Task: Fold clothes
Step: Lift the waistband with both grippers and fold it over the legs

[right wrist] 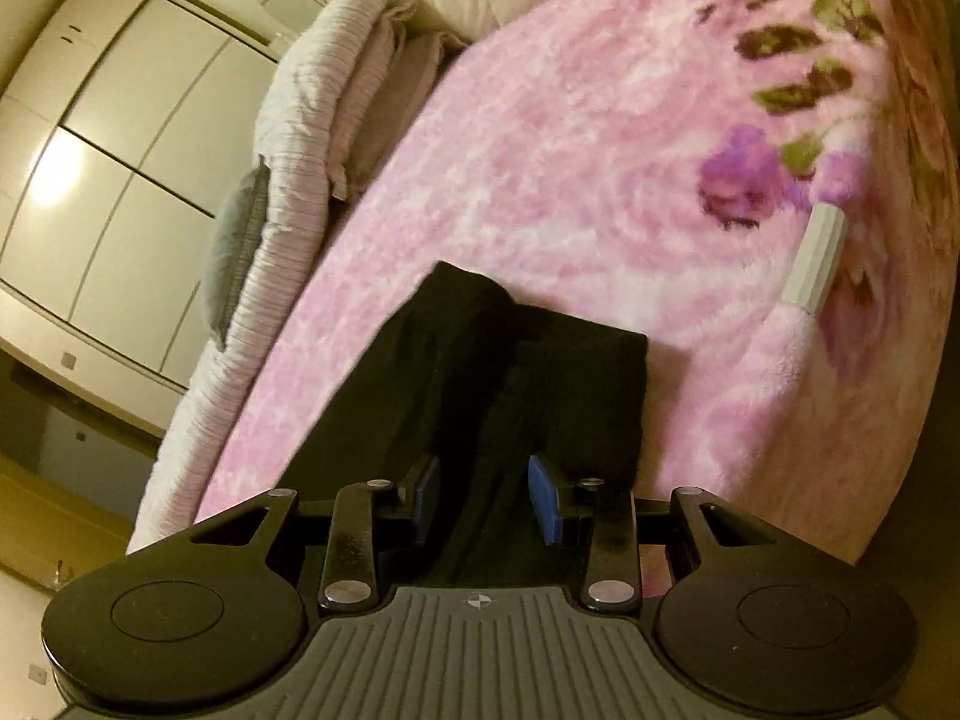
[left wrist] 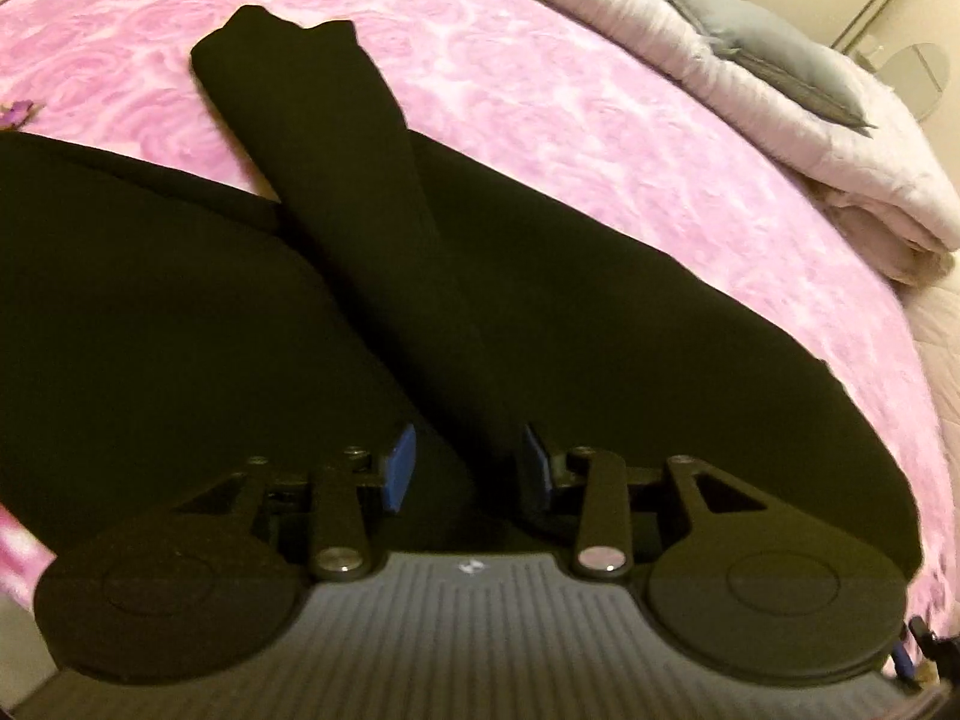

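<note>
Left wrist view: my left gripper [left wrist: 467, 468], jaws parted, hovers over a black garment [left wrist: 180, 312] spread on the bed's pink blanket [left wrist: 540, 90], one sleeve [left wrist: 336, 180] folded across, while my right gripper [right wrist: 485, 501] straddles dark cloth, jaws likewise released.
</note>
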`<action>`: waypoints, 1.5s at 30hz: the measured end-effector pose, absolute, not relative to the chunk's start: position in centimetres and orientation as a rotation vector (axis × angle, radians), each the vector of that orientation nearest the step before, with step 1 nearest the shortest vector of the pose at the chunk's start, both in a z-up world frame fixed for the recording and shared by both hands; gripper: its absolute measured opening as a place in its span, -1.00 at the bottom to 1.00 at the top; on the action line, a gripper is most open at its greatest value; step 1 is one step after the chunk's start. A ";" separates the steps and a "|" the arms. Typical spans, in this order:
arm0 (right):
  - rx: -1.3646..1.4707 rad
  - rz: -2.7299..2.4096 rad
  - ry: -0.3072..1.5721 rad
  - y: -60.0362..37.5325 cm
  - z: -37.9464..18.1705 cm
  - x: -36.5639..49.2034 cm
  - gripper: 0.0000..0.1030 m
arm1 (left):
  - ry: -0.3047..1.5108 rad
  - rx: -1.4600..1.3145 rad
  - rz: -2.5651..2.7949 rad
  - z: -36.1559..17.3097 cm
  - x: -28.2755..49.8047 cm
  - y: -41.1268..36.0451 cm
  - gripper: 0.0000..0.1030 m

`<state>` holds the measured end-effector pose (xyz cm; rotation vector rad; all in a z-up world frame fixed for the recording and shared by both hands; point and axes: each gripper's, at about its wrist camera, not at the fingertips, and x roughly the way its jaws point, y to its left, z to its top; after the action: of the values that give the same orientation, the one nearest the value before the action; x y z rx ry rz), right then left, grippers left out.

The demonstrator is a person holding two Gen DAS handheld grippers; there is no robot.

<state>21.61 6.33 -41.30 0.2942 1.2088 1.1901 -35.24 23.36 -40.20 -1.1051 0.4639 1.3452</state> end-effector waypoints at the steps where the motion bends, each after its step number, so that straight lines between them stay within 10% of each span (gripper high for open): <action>1: 0.294 1.185 1.211 6.3 -41.6 21.8 -0.28 | 0.461 -1.105 1.339 -40.2 -35.1 23.6 -0.30; 6: 0.332 1.157 1.215 7.3 -42.2 23.1 -0.28 | 0.506 -1.023 1.363 -40.5 -34.4 24.5 -0.20; 11: 0.393 1.132 1.203 9.2 -42.4 24.6 -0.28 | 0.556 -0.933 1.389 -40.8 -33.7 25.2 -0.76; 19: 0.454 1.168 1.208 11.3 -43.1 25.1 -0.29 | 0.438 -1.015 1.331 -41.3 -35.8 24.6 -0.78; 22: 0.401 1.184 1.162 11.9 -42.4 24.8 -0.76 | 0.422 -1.010 1.320 -40.8 -36.2 24.7 -0.93; 45: 0.362 1.161 1.113 1.9 -42.0 24.4 -0.83 | 0.463 -0.729 1.319 -39.5 -38.2 12.1 -0.90</action>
<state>24.39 1.89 -42.02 0.3621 1.1134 1.1613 -38.25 12.13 -39.51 -0.7287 0.4627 1.3191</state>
